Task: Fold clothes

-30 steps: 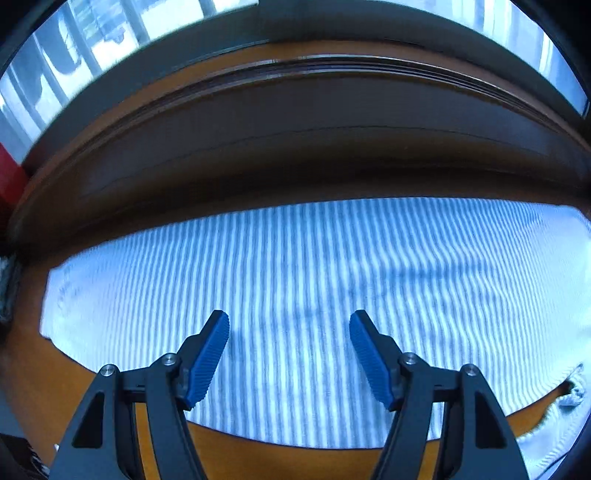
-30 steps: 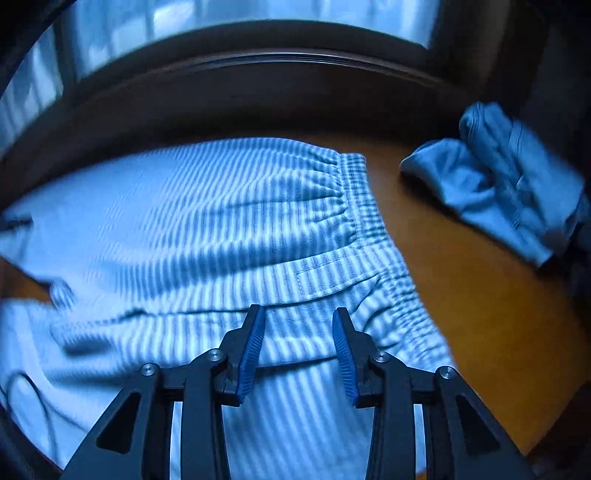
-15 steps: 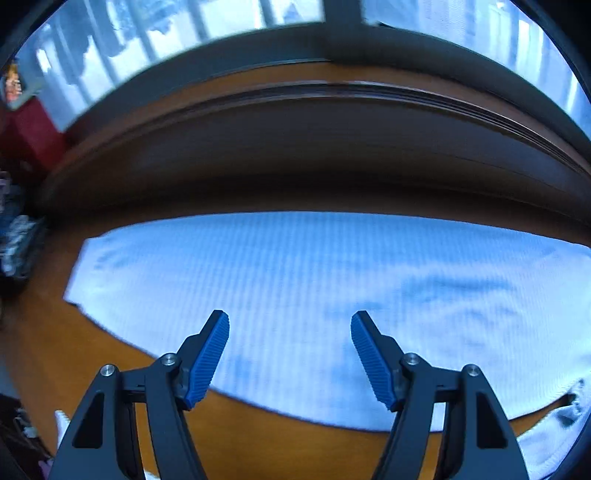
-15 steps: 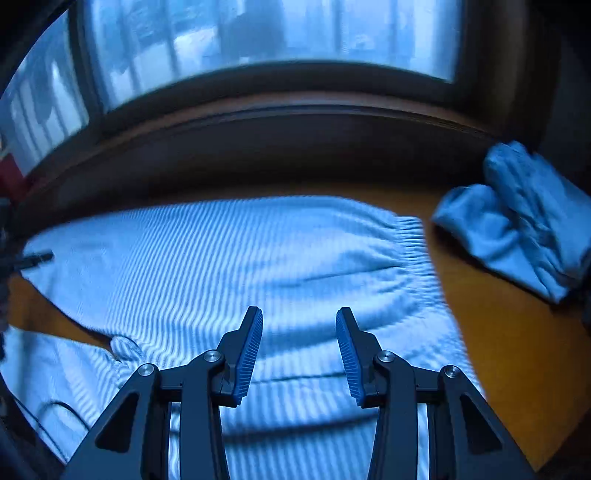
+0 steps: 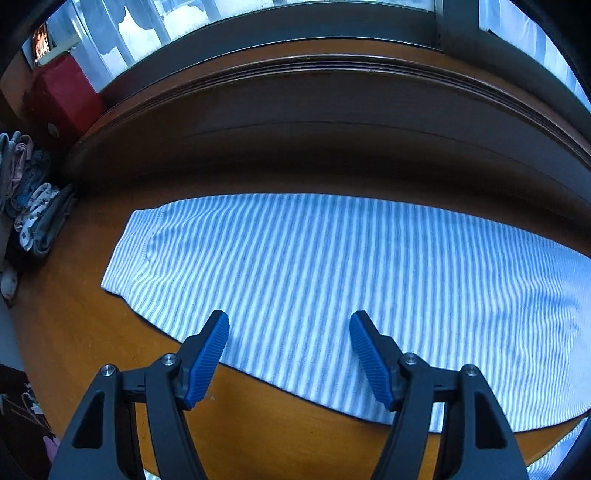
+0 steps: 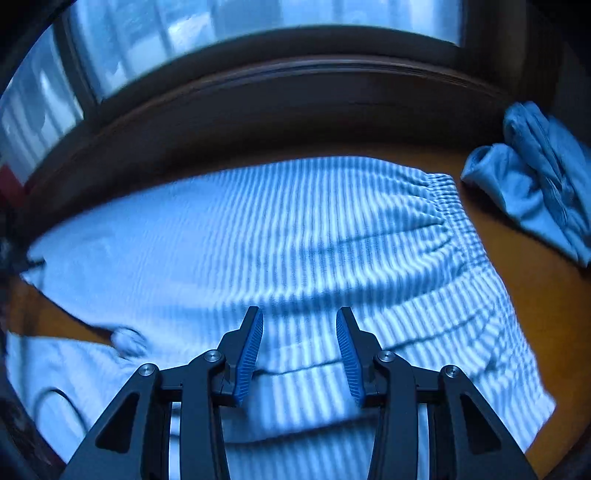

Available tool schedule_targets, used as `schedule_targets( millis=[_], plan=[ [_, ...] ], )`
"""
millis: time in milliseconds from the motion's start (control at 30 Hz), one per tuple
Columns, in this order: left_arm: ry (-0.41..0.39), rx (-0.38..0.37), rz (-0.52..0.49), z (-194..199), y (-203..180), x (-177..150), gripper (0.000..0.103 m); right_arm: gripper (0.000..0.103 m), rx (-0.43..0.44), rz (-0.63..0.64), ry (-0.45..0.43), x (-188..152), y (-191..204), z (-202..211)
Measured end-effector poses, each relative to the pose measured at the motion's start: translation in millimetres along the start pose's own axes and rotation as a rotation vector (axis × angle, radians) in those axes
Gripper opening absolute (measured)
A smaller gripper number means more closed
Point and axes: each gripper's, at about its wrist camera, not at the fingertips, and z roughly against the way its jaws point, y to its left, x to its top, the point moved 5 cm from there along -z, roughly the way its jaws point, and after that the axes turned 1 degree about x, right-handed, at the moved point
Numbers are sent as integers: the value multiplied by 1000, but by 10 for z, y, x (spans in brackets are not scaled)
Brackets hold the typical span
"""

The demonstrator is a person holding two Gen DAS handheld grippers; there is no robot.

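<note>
A wooden table (image 5: pixel 92 350) stands against a dark wooden sill under a window (image 5: pixel 177 18), with daylight coming through the panes. The striped pants (image 5: pixel 332 277) lie spread flat across the table, blue and white stripes running from near edge to far edge. In the left wrist view one leg stretches out to the left, its hem ending well short of the table's left side, and bare wood shows in front of it. The left gripper (image 5: pixel 289 356) hangs over the near edge of that leg, jaws spread wide with nothing between them; whether the blue pads (image 5: pixel 207 360) touch the cloth cannot be told. In the right wrist view the gathered elastic waistband (image 6: pixel 452 218) lies to the right, with soft wrinkles fanning from it across the seat. The right gripper (image 6: pixel 300 356) hovers above the middle of the pants, near a seam line, its jaws parted and empty. A second leg lies at the lower left of that view, partly blurred. A crumpled blue garment (image 6: pixel 535 184) sits apart on the table to the right of the waistband. At the far left of the left wrist view, a pile of clothes (image 5: pixel 33 206) lies beside the table, and a red box (image 5: pixel 62 92) stands by the window.
</note>
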Motion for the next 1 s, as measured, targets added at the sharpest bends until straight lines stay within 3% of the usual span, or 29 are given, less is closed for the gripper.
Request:
schedule_targets(
  millis=[100,233,333,467,667,800,900,1000],
  plan=[
    [13,-43,20,-31,122,-24,72,42,-12,-19,-32,-88,123,194],
    [28,-108,71,5,305,-90,70,42,-28,-52,-35,-329,335,413],
    [-35,-133,65,241,405,-154,69,43,-20,-67,-21,-584,522,599],
    [-116,-285,15,787,421,-324,70,44,-43,-38,-9,-896,732,730],
    [-177,-390,-207,1416,-301,-653,70,46,-68,-33,19,-1233,925,699],
    [-197,-407,-343,1245,-626,-1031,70,46,-25,-84,33,-1301,938,626],
    [-141,-474,-371,1295,-828,-1268,70,46,-3,-113,20,-1296,881,624],
    [-131,-482,-359,1248,-965,-1377,70,46,39,-144,28,-1281,787,625]
  ],
)
